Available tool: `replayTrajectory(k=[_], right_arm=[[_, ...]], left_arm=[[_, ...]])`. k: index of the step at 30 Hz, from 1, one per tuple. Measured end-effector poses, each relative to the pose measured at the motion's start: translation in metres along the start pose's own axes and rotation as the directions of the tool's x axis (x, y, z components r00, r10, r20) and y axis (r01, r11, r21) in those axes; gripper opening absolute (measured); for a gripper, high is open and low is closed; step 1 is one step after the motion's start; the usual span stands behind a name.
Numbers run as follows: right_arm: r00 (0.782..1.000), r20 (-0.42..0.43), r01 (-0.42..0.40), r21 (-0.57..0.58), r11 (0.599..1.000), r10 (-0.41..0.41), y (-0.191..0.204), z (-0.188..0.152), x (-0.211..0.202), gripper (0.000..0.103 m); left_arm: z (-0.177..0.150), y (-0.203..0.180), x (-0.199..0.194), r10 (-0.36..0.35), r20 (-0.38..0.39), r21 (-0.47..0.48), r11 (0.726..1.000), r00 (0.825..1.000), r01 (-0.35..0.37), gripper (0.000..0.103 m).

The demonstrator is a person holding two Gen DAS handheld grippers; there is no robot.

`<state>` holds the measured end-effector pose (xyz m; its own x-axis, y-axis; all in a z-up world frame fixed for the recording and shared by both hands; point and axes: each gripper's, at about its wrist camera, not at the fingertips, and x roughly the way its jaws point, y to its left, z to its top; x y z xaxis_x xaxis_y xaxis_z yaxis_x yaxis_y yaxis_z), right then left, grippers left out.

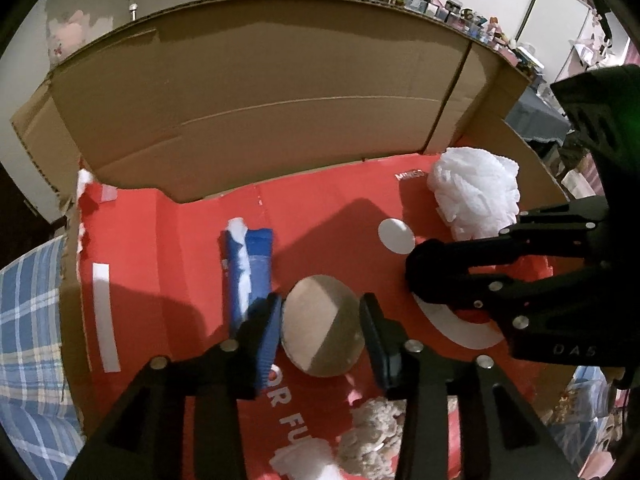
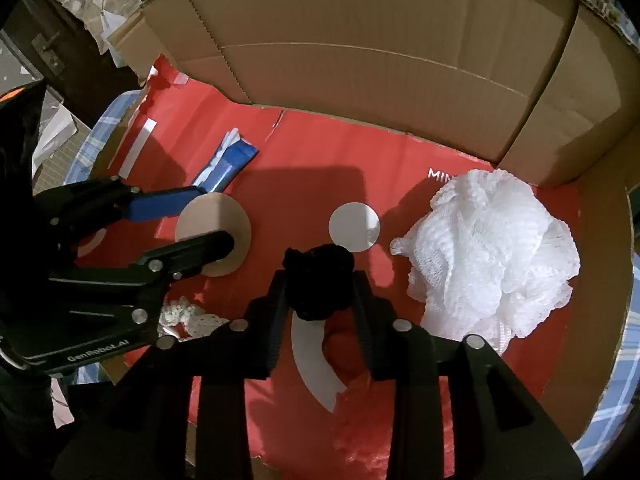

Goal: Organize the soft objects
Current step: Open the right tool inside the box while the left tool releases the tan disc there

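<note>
Cardboard box (image 1: 256,92) floor, red-lined: left gripper (image 1: 320,332), jaws apart, straddles the tan puff (image 1: 320,328) lying there; right gripper (image 2: 318,292), jaws ajar, flanks a black wad (image 2: 318,280); white mesh (image 2: 492,252) rightward.

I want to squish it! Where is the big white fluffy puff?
The white fluffy puff lies on the red floor of the cardboard box, in the far right corner by the brown walls, right of the white dot.
</note>
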<state>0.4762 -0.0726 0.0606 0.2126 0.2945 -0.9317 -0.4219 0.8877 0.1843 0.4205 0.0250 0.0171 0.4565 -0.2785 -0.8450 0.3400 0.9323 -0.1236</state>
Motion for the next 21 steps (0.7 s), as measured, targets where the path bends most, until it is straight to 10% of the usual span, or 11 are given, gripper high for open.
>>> replayTrajectory(k=[2, 21], right_arm=[[1.000, 0.007, 0.003, -0.006, 1.000, -0.003, 0.002, 0.000, -0.001, 0.056], [0.974, 0.220, 0.062, -0.030, 0.998, -0.054, 0.028, -0.047, -0.105, 0.069]], left_arm=[[0.000, 0.002, -0.002, 0.002, 0.003, -0.007, 1.000, 1.000, -0.002, 0.049], [-0.026, 0.000, -0.080, 0.033, 0.157, -0.077, 0.997, 0.987, -0.022, 0.093]])
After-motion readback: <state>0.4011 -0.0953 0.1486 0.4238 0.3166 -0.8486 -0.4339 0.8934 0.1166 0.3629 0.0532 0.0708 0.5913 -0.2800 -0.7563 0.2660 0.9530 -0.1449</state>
